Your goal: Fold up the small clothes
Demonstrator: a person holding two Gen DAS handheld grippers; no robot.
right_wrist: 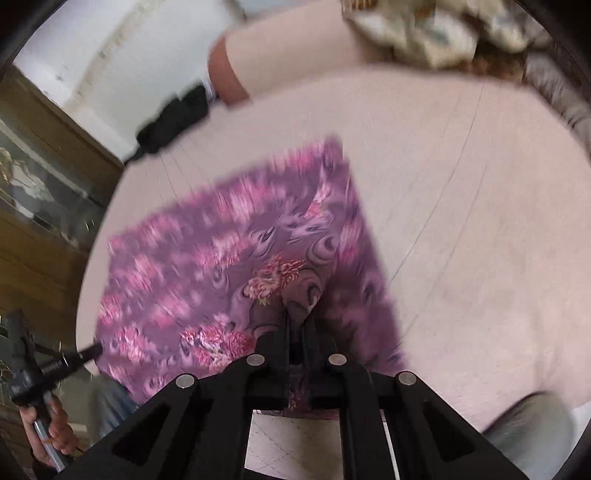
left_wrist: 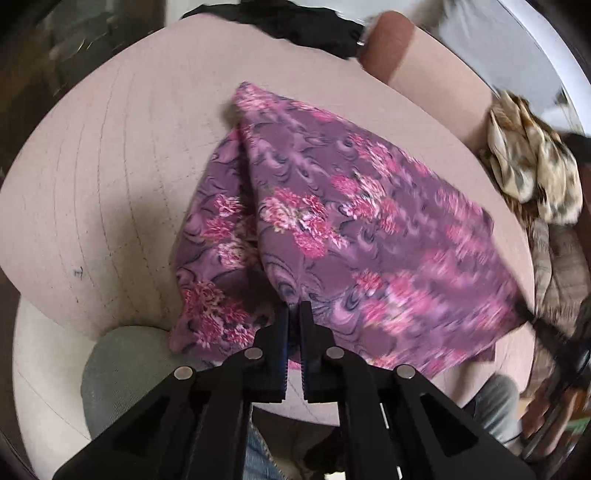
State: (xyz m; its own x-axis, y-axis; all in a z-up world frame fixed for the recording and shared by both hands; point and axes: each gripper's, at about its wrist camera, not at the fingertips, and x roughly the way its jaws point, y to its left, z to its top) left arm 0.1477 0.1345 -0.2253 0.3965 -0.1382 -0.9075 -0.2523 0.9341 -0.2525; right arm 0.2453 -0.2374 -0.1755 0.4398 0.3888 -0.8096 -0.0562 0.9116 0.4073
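A purple cloth with pink flowers (left_wrist: 332,221) lies on a pale pink padded surface (left_wrist: 110,184), partly lifted into a ridge at its near edge. My left gripper (left_wrist: 294,308) is shut on that near edge, the fabric pinched between its black fingers. In the right wrist view the same floral cloth (right_wrist: 221,266) spreads to the left, blurred. My right gripper (right_wrist: 297,314) is shut on another part of its near edge, with fabric caught between the fingers. The other gripper (right_wrist: 55,365) and the hand holding it show at the lower left of that view.
A crumpled cream and brown patterned cloth (left_wrist: 532,170) lies at the right edge of the padded surface. A black garment (left_wrist: 295,22) sits at the far edge. A grey-green cushion (left_wrist: 122,365) is below the near left corner. A wooden cabinet (right_wrist: 44,206) stands at the left.
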